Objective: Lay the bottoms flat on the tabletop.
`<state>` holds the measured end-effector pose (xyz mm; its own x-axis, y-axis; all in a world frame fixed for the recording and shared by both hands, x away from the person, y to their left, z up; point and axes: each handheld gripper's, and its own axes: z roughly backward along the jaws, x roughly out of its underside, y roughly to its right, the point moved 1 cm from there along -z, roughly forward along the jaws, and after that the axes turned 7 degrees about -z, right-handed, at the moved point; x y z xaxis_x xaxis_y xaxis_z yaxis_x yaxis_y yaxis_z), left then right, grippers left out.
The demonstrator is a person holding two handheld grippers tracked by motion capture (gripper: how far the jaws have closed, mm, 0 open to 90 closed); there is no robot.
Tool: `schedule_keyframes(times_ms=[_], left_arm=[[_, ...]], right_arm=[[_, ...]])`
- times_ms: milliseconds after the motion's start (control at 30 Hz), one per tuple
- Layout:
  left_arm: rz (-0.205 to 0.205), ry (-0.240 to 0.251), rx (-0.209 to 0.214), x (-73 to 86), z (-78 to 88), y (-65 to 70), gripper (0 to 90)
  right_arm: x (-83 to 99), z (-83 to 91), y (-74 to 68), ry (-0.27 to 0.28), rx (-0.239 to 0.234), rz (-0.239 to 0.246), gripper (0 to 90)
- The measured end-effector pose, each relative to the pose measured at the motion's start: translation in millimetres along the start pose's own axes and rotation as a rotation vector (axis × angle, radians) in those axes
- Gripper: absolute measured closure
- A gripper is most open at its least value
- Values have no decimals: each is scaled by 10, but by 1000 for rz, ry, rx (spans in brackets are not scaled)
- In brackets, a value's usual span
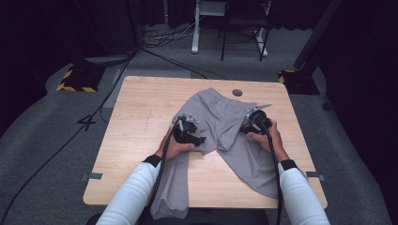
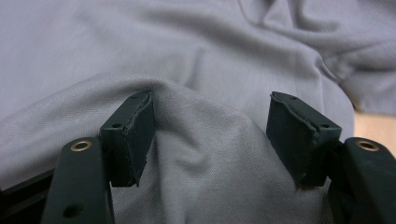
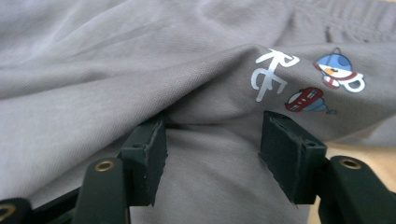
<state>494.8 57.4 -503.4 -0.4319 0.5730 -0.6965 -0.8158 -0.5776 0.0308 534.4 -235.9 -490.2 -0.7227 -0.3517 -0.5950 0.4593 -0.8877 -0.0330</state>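
Observation:
Grey trousers (image 1: 220, 122) lie spread on the wooden table (image 1: 136, 112), waistband away from me and one leg (image 1: 171, 197) hanging over the near edge. My left gripper (image 1: 201, 139) rests on the crotch area. Its jaws stand open around a raised hump of grey cloth (image 2: 210, 154), left gripper (image 2: 210, 135). My right gripper (image 1: 246, 127) sits on the trousers' right side. It is open too, right gripper (image 3: 212, 154), with a fold of cloth lying between the pads. White letters (image 3: 273, 74) and small cartoon prints (image 3: 338, 70) show just beyond its jaws.
A round cable hole (image 1: 237, 92) sits near the table's far edge. The left half of the tabletop is bare wood. Cables (image 1: 94, 112) run over the grey floor, and furniture legs (image 1: 195, 28) stand behind the table.

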Motion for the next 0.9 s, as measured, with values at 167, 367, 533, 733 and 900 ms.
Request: schedule_keyframes(times_ms=[167,367,533,733,900], left_arm=[[24,2,-54,-204,-200,-39,328],[20,-11,-89,-308,-145,-62,298],[19,32,-99,-197,257,-144,286],[-17,-58,-125,223,508,-203,286],[-46,-74,-149,511,650,-97,283]], right_arm=[[-107,-70,145,-4,45,-60,373],[-129,-22,143,-22,158,11,368],[0,369,-82,119,137,78,427],[290,732,-752,198,-124,231,425],[556,705,-1542,150,-350,406,414]])
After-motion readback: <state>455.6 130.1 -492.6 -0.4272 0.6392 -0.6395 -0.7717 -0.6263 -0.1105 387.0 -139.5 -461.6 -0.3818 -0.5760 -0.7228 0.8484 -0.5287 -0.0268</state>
